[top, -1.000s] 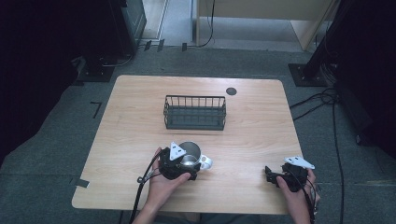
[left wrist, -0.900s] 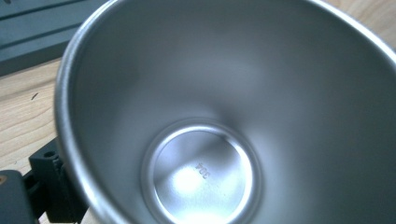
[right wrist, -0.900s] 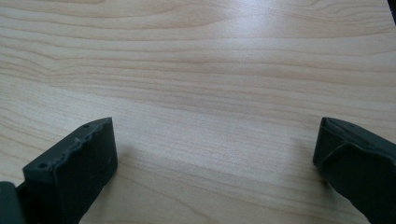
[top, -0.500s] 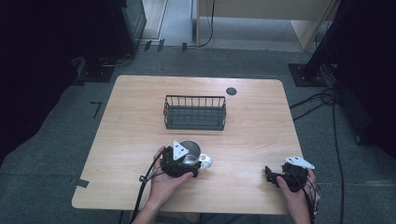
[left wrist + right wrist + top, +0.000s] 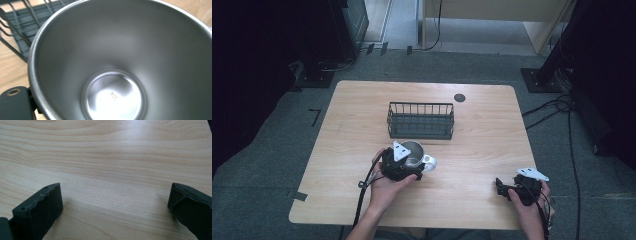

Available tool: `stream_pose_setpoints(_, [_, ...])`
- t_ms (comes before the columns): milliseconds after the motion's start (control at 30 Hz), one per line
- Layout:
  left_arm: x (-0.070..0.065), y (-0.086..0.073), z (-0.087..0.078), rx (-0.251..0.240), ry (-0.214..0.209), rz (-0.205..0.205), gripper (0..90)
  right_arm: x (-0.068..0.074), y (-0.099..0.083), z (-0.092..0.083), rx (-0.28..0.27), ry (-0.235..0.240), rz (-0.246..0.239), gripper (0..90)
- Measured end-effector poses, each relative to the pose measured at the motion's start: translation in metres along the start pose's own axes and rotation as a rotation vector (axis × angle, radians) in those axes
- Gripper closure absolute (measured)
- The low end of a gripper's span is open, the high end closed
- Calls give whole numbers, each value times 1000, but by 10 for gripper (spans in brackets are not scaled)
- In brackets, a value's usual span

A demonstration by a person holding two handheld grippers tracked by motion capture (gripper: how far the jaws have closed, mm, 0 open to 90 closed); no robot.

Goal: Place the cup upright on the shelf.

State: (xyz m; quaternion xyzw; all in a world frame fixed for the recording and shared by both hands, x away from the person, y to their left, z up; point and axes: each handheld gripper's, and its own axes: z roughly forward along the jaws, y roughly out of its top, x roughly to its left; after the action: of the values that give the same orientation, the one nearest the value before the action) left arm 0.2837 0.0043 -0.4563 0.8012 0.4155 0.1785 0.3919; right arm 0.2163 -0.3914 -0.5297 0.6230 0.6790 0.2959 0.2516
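Observation:
A steel mug with a pale handle is held just in front of the wire basket, and my left gripper is shut on its wall. The left gripper view looks straight down into the mug, whose bottom is stamped 304. One of the left gripper's fingers shows outside the rim at the lower left; the other is hidden. My right gripper rests low at the table's front right. It stands open with bare wood between its jaws.
The dark wire basket stands empty at the middle of the wooden table. A small black disc lies near the far edge. Cables trail from both grippers toward the front edge.
The left gripper and the mug have shifted a little away from the person, toward the basket. The right gripper has stayed in place.

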Motion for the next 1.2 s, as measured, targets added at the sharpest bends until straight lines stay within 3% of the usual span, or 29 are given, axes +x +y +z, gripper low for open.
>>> stream_pose_setpoints(367, [10, 25, -4, -17, 26, -41, 82, 0, 0, 0, 0, 0, 1, 0])
stream_pose_setpoints(533, [19, 40, -7, -28, 66, -78, 82, 0, 0, 0, -1, 1, 3, 0])
stream_pose_setpoints(1200, [46, 91, -5, -59, 120, -102, 82, 0, 0, 0, 0, 1, 3, 0])
